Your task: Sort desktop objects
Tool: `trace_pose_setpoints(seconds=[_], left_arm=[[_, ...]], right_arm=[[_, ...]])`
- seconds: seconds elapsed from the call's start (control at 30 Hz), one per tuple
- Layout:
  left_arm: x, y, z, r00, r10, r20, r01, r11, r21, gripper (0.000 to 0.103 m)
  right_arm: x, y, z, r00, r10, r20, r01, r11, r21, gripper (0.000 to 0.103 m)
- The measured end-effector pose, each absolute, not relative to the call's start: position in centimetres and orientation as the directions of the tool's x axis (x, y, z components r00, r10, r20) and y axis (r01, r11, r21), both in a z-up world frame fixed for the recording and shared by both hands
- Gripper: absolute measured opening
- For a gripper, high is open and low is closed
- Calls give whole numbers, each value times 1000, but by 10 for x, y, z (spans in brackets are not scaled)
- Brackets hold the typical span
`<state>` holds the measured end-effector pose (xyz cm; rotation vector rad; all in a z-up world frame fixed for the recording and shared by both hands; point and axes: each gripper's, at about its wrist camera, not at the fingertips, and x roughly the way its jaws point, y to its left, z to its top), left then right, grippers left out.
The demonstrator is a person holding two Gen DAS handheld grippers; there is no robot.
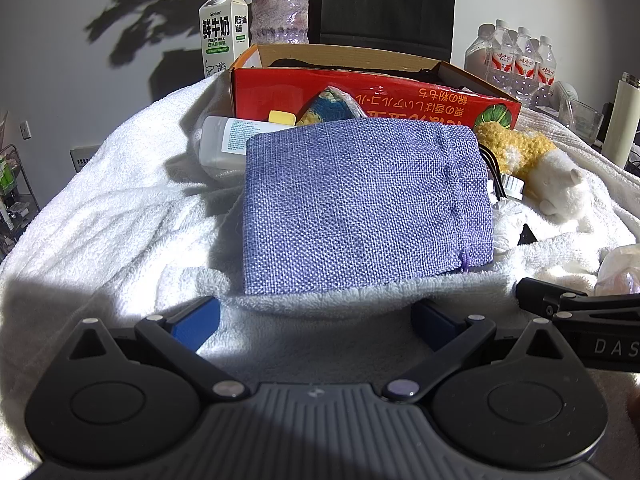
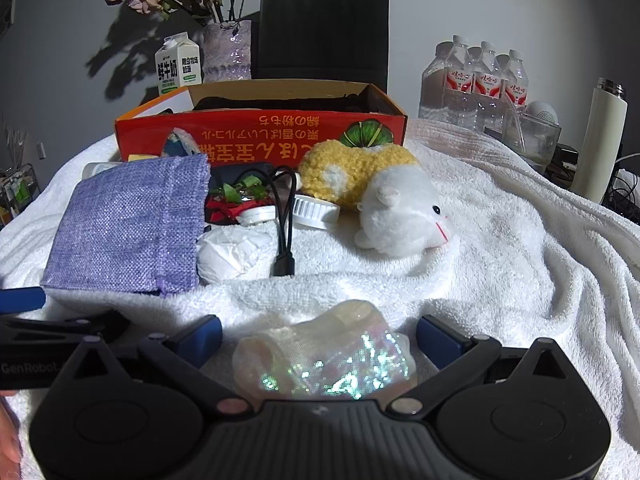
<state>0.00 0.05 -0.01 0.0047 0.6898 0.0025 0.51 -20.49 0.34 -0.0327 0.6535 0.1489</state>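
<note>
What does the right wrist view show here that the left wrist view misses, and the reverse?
Only the right wrist view shows the black cable and the sequinned sheer pouch lying between the open right tongs. Only the left wrist view shows the clear bottle behind the purple bag and the open left tongs with nothing between them. Both share the purple woven bag, red box, plush toy and white towel.

Flat purple woven drawstring pouch point(image 1: 364, 204) at centre, yellow-and-white plush toy point(image 1: 536, 168) at three o'clock, open red cardboard box point(image 1: 400, 92) at twelve.
</note>
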Motion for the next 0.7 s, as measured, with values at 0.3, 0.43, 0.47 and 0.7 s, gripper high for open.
trace_pose_setpoints(seconds=[0.3,0.43,0.47,0.7], left_arm=[[0,1,0,771,4,-636,-1,1000,6,103],[0,0,0,771,4,-636,-1,1000,6,103],[0,0,0,771,4,-636,-1,1000,6,103],[0,1,0,771,4,-636,-1,1000,6,103]], right_arm=[[6,-206,3,783,128,-608,-148,989,18,103],[6,-206,3,783,128,-609,-148,989,17,103],[6,-206,3,783,127,-609,-148,989,16,103],[6,-206,3,783,127,-609,-148,989,16,103]])
